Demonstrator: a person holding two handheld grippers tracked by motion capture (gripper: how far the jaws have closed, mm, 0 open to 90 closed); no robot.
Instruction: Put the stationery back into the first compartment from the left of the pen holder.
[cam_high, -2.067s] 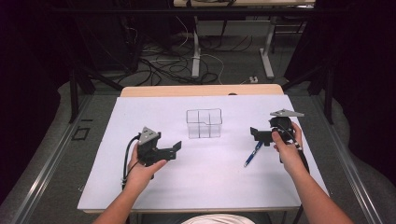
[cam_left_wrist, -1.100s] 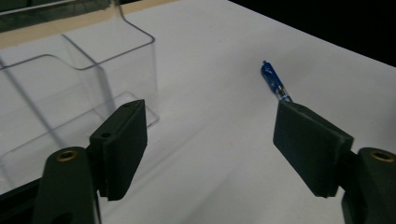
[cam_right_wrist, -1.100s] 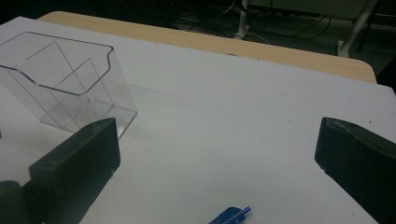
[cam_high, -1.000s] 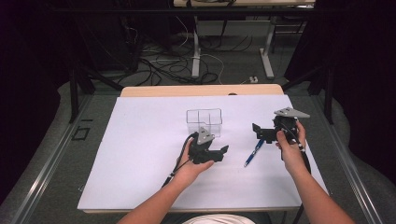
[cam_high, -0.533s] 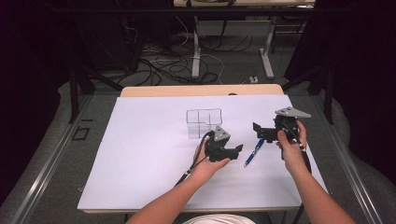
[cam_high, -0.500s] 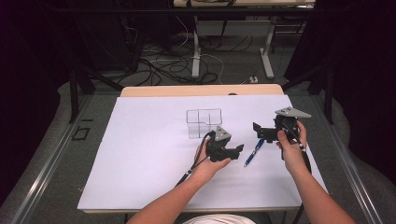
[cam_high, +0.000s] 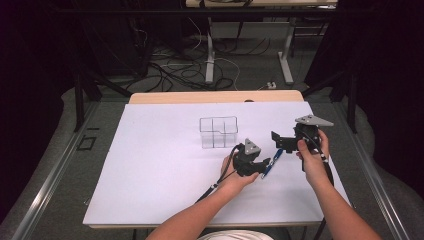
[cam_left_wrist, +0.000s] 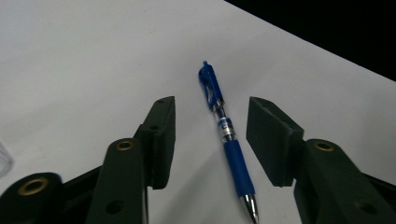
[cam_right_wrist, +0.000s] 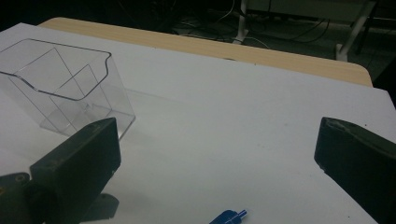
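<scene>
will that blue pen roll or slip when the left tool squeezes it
The pen looks round and lies flat on the white table, so a nudge could roll it. Its grip sleeve should resist slipping. It looks stiff and light. The left tool, jaws just closing, straddles it untouched.

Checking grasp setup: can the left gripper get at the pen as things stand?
Probably yes. In the left gripper view the pen lies flat on the white sheet between the jaws of the left gripper, which have just been closing but do not touch it yet. Nothing lies in the way.
</scene>
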